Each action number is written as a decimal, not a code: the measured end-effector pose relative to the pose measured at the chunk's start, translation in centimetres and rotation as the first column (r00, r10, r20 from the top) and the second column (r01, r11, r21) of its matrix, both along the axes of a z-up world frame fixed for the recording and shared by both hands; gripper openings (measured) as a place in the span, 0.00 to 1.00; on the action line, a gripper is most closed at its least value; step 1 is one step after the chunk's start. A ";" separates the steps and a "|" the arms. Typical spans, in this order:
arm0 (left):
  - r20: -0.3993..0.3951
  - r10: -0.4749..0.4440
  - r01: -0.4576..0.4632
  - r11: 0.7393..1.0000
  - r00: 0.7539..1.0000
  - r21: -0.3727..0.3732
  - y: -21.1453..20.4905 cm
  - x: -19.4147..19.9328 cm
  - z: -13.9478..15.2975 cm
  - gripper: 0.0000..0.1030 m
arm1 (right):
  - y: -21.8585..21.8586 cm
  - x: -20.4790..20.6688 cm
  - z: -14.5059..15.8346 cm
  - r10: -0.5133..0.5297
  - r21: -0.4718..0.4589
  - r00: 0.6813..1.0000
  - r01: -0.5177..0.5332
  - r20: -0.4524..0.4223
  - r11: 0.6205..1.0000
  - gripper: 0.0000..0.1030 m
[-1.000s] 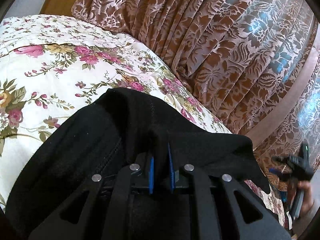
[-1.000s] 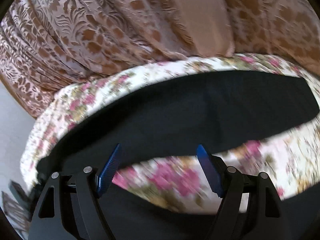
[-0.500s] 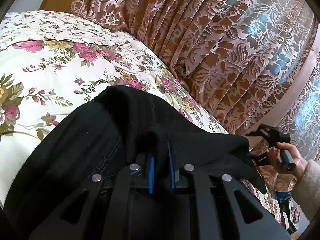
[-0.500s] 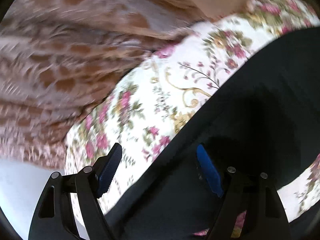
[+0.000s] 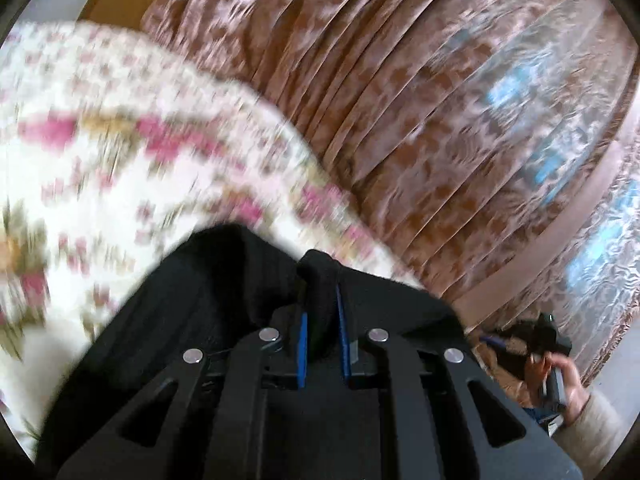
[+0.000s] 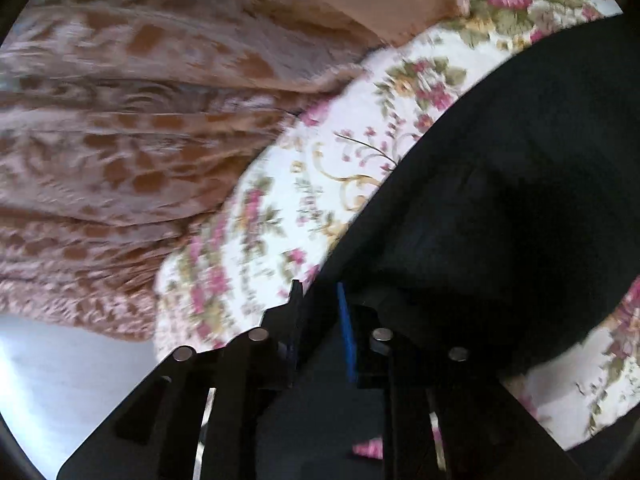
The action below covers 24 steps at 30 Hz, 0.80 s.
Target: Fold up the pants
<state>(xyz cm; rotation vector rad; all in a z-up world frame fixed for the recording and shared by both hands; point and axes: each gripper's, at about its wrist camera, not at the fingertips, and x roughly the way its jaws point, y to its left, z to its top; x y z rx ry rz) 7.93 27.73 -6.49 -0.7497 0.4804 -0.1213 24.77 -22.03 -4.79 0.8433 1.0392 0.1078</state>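
1. Pants (image 5: 224, 300) fabric sits pinched between the blue pads (image 5: 303, 350) of the left gripper (image 5: 321, 332); its jaws are nearly together, clamped on a raised black fold, just as they were a second ago.
2. Since then the fold stands higher between those pads, and the floral bedspread (image 5: 100, 168) behind it now shows as a blur where it was sharp before.
3. Right gripper (image 6: 320, 312) differs most: a second ago its jaws stood wide apart over the cloth, and now they are closing, drawn in to a narrow gap with the black edge of the pants (image 6: 500, 208) between them.
4. Whether the right pads (image 6: 345, 332) already press the cloth cannot be told for sure; the fabric fills the gap and the pads lie right against it.
5. In the right wrist view the pants lie spread on the bedspread (image 6: 320, 168), running from the gripper toward the upper right; earlier they stretched straight across the picture.
6. Beyond the pants, at the lower right of the left wrist view, a hand (image 5: 560, 380) with a pale sleeve (image 5: 600, 428) grips the other gripper's handle, lower in the picture than half a second ago.
7. Farthest off hangs the brown patterned curtain (image 5: 420, 120), along the far side of the bed in both views.
8. No brand, label or writing can be read anywhere.
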 end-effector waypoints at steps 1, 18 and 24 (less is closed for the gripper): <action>0.030 -0.004 0.003 1.000 1.000 0.012 -0.1 -0.1 1.2 0.11 | -0.3 -1.1 1.2 0.019 0.007 0.999 -0.019 0.037 1.000 0.13; 0.066 0.049 -0.042 0.993 0.997 -0.112 2.3 -5.5 1.6 0.10 | -3.7 -12.5 4.1 0.130 -0.093 0.976 -0.115 0.174 0.989 0.36; -0.079 -0.005 0.007 1.000 0.997 0.023 0.9 -2.3 0.7 0.67 | -0.5 -11.0 0.7 0.168 -0.073 0.978 -0.160 0.123 0.984 0.48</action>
